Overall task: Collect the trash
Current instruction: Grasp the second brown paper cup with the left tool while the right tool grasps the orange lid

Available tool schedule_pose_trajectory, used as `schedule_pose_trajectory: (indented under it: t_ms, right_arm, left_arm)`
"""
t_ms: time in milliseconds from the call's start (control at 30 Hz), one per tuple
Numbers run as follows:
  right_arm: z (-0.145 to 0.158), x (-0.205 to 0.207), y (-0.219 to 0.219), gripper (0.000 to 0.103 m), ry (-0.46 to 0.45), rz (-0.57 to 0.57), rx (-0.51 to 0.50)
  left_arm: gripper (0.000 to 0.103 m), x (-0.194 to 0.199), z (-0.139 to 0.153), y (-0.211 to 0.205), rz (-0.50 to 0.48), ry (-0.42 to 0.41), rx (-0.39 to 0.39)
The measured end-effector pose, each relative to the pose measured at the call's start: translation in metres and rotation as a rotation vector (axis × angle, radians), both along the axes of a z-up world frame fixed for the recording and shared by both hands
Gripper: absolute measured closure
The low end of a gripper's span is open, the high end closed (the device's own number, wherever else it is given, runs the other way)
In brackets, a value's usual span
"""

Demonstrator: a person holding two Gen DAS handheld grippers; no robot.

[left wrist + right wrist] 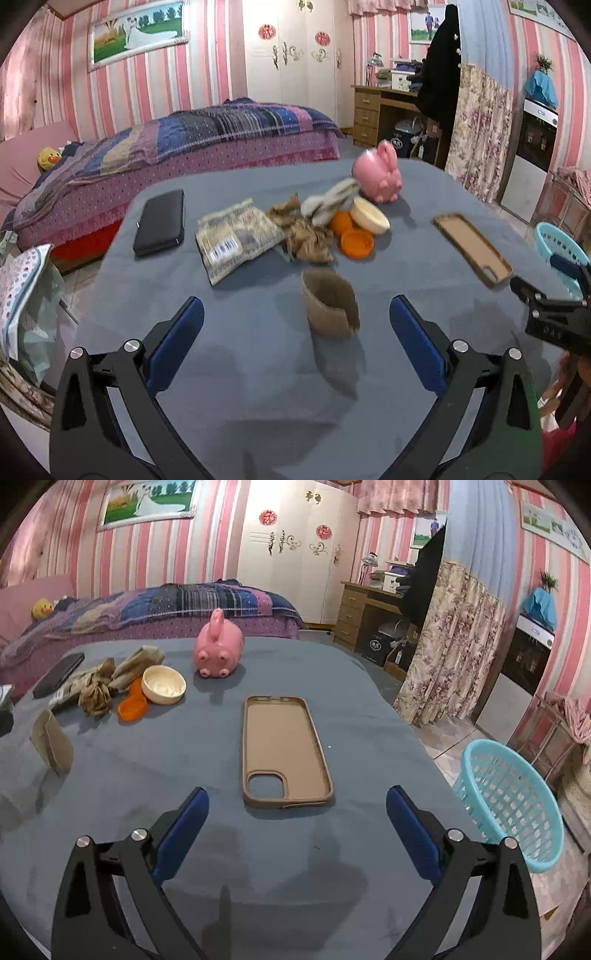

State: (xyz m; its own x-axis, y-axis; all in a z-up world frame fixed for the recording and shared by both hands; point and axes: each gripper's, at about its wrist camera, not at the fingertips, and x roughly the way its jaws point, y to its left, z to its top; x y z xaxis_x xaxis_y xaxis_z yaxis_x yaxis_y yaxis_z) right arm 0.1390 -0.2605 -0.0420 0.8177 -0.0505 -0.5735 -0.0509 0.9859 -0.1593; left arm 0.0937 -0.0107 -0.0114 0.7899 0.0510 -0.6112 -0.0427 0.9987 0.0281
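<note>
while both the left gripper and right gripper stand released, bare table surrounds the cardboard sleeve and phone case.

- Bench: matt grey-blue cloth, faintly napped.
- Cup sleeve: rough brown cardboard.
- Pig: glossy pink, smooth.
- Phone case: matt tan, smooth.
- Basket: teal plastic lattice.
- Lid: smooth orange plastic.

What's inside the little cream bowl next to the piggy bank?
From the right wrist view, the cream bowl looks empty: only its pale inner wall and bottom show. Its near rim hides a small strip of the inside. It sits beside the pink piggy bank.
</note>
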Motion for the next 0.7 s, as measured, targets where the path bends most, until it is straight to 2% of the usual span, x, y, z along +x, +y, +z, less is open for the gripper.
schedule_pose_trajectory:
  t_ms: [100, 300, 367, 467, 500, 533, 633, 667, 700]
  right_arm:
    - [-0.004, 0.001, 0.001, 0.008, 0.013, -0.004, -0.013]
    - [-0.010, 0.005, -0.006, 0.008, 0.055, -0.028, 0.023]
    - [-0.013, 0.007, -0.005, 0.008, 0.072, -0.030, 0.037]
    - [-0.016, 0.010, 0.001, 0.008, 0.088, -0.028, 0.042]
    - [-0.017, 0.011, 0.002, 0.008, 0.091, -0.027, 0.043]
    - [-0.018, 0.013, 0.006, 0.008, 0.093, -0.022, 0.044]
    - [-0.018, 0.018, 0.020, 0.008, 0.095, -0.002, 0.049]
    - [-0.018, 0.019, 0.024, 0.008, 0.095, 0.002, 0.053]
    - [-0.018, 0.023, 0.033, 0.008, 0.097, 0.017, 0.068]
  left_arm:
    - [0.006, 0.001, -0.015, -0.003, -0.022, 0.037, -0.020]
    - [0.006, 0.022, -0.030, -0.010, -0.048, 0.055, -0.029]
    - [0.012, 0.028, -0.032, -0.010, -0.067, 0.055, -0.065]
    - [0.029, 0.041, -0.038, -0.011, -0.080, 0.078, -0.069]
    - [0.042, 0.047, -0.042, -0.012, -0.089, 0.101, -0.069]
    - [0.060, 0.051, -0.044, -0.011, -0.099, 0.119, -0.074]
    - [0.067, 0.056, -0.045, -0.003, -0.119, 0.136, -0.111]
    - [0.072, 0.055, -0.043, 0.000, -0.117, 0.124, -0.103]
    - [0.083, 0.055, -0.041, 0.003, -0.116, 0.115, -0.085]
